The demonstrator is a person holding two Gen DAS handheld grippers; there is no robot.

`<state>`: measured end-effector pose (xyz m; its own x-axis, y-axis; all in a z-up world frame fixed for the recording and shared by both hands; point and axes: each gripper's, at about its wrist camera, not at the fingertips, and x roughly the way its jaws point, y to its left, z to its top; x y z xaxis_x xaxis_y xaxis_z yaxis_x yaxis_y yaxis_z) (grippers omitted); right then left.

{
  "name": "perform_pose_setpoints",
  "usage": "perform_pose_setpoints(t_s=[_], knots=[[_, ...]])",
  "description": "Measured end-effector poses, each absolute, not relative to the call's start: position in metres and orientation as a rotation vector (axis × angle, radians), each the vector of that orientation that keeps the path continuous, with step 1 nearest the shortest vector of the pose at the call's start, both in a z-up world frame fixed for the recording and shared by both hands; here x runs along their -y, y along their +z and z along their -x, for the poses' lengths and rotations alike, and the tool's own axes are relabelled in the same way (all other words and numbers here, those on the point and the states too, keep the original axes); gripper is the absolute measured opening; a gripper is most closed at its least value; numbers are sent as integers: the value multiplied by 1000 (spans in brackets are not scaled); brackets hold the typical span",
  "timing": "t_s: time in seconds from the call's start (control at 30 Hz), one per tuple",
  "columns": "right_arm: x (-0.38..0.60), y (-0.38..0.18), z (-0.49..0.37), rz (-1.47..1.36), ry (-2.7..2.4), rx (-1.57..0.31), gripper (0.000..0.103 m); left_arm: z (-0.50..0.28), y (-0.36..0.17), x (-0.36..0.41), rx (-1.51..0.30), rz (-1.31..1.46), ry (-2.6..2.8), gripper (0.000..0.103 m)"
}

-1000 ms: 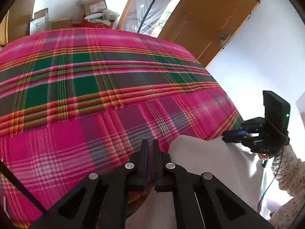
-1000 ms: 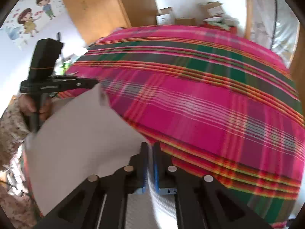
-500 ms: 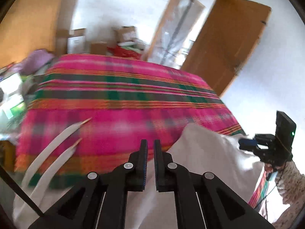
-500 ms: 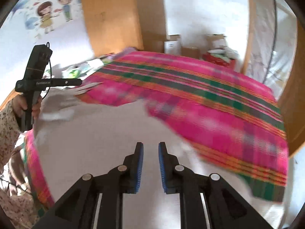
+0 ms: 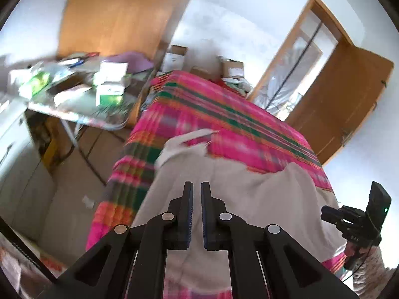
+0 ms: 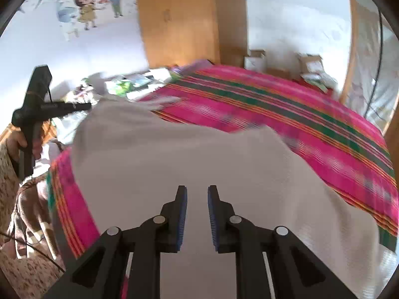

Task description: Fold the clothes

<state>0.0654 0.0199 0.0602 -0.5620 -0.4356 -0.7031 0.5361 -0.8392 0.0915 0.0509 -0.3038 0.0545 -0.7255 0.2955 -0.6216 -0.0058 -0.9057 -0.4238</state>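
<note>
left wrist view alone shows the cluttered table (image 5: 74,99); left tongs (image 5: 196,191) nearly closed and empty, right tongs (image 6: 197,194) parted, just been opening, empty.

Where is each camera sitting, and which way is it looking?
Left wrist: rides the left gripper, facing down over the white garment and plaid blanket; the other gripper shows at right.
Right wrist: rides the right gripper, same downward look; a hand shows at left.
Both share garment, blanket, boxes.
</note>
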Motion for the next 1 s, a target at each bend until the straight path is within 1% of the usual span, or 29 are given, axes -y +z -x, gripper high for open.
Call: perform_pose_setpoints(t_s=[0.07,0.1,0.13,0.2,0.23,0.3,0.43,0.53,0.57,0.67,0.73,0.9,1.0], knots=[[4,60,-70,-991,-2328,-171,27,-65,48,312,666,1067,2706,7],[14,60,-71,-983,-2313,-174,27,-72,44,316,710,1057,2702,9],[27,60,-74,-967,-2296,-191,28,-79,39,320,759,1043,2697,17],[49,57,-79,-947,-2262,-220,30,-93,30,326,857,1015,2684,23],[60,55,-82,-946,-2242,-232,32,-99,24,329,919,1001,2657,28],[79,52,-88,-949,-2206,-245,35,-106,11,329,1014,981,2577,30],[105,46,-98,-958,-2153,-241,35,-109,-3,332,1084,983,2566,30],[112,46,-101,-956,-2146,-240,35,-111,-7,333,1080,977,2629,30],[112,45,-100,-956,-2148,-238,35,-112,-6,332,1038,979,2671,30],[113,42,-97,-973,-2169,-242,35,-111,2,316,788,995,2812,31],[115,38,-93,-992,-2183,-258,35,-109,2,306,721,981,2819,31],[125,34,-92,-1013,-2168,-268,35,-102,-11,308,859,968,2735,31],[136,34,-93,-995,-2174,-325,35,-107,-16,323,1005,936,2660,31]])
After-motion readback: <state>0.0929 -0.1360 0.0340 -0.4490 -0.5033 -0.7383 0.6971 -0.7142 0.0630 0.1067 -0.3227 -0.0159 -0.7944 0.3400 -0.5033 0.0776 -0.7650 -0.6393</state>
